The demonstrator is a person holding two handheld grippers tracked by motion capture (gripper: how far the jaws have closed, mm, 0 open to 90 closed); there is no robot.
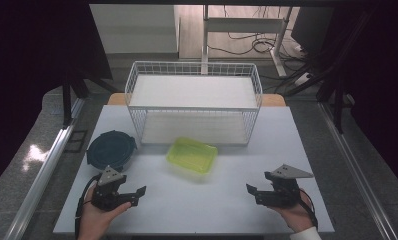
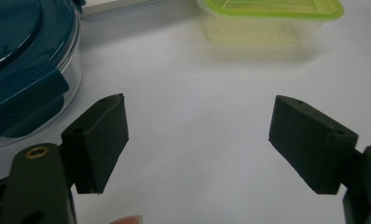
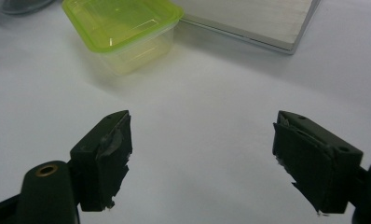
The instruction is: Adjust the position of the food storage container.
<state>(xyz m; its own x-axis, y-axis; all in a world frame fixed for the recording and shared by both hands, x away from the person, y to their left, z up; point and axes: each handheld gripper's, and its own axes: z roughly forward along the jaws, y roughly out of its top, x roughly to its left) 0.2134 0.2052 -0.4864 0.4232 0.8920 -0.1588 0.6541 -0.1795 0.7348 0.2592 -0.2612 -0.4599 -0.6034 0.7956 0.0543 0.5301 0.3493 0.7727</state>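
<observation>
Both grippers sat low on the white table, fingers spread wide, nothing between them. The high view caught the wire basket beyond them. Left gripper had the blue-lidded tub just off its left finger; the green-lidded box lay ahead of the right gripper, looking empty.

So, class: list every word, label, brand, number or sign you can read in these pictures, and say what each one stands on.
None can be read.
Green-lidded container: moulded ridges on its lid, no lettering.
Dark blue round container: plain lid and clips.
White wire rack: no label.
Left gripper and right gripper: no markings.
</observation>
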